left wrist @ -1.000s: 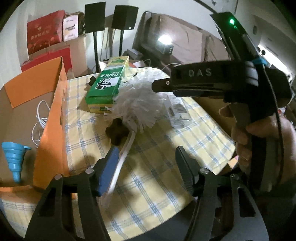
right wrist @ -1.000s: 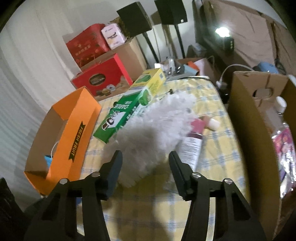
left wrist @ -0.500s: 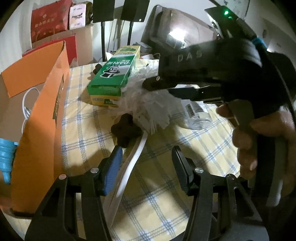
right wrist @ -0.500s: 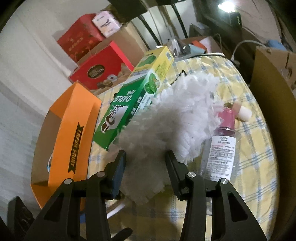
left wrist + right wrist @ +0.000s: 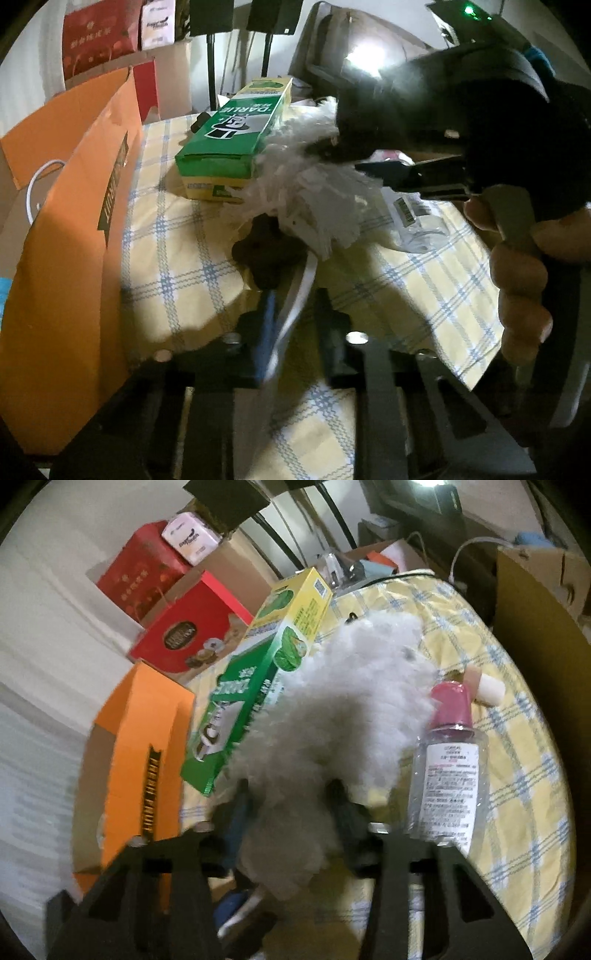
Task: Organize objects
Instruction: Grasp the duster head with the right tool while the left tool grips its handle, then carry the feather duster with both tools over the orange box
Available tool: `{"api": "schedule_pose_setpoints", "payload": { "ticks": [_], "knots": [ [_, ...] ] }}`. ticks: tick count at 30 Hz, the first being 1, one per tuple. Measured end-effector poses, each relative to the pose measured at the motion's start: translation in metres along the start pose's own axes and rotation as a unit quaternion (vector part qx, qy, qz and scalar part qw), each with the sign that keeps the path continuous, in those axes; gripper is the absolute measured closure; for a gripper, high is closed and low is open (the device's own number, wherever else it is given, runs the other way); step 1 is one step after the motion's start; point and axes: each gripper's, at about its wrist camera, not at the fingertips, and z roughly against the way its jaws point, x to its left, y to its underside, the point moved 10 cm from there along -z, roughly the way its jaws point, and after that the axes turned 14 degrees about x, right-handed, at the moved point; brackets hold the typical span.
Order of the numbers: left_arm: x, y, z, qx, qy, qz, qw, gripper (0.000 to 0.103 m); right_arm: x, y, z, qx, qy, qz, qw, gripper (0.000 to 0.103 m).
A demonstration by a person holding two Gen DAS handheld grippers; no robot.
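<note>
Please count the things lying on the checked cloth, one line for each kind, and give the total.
Toothpaste box: 1
White duster: 1
Clear bottle with pink cap: 1
Small cream-tipped tube: 1
Brown knob-shaped piece: 1
Total: 5

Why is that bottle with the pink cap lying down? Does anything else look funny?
The clear bottle lies flat on the checked tablecloth instead of standing, beside the fluffy white duster. The green toothpaste box is tipped, one end propped higher than the other. Nothing looks spilled or broken.
</note>
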Motion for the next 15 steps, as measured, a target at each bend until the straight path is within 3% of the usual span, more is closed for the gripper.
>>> {"api": "schedule_pose_setpoints", "payload": {
  "ticks": [7,15],
  "knots": [
    [-0.017,0.000,0.008,-0.015,0.024,-0.017,0.9994,0.094,0.004,0.000,0.011,-0.028,-0.024,0.006,0.999,0.097],
    [-0.040,-0.008,0.048,-0.053,0.054,-0.039,0.9964,0.096,0.026,-0.003,0.051,-0.063,-0.039,0.029,0.997,0.099]
  ]
}}
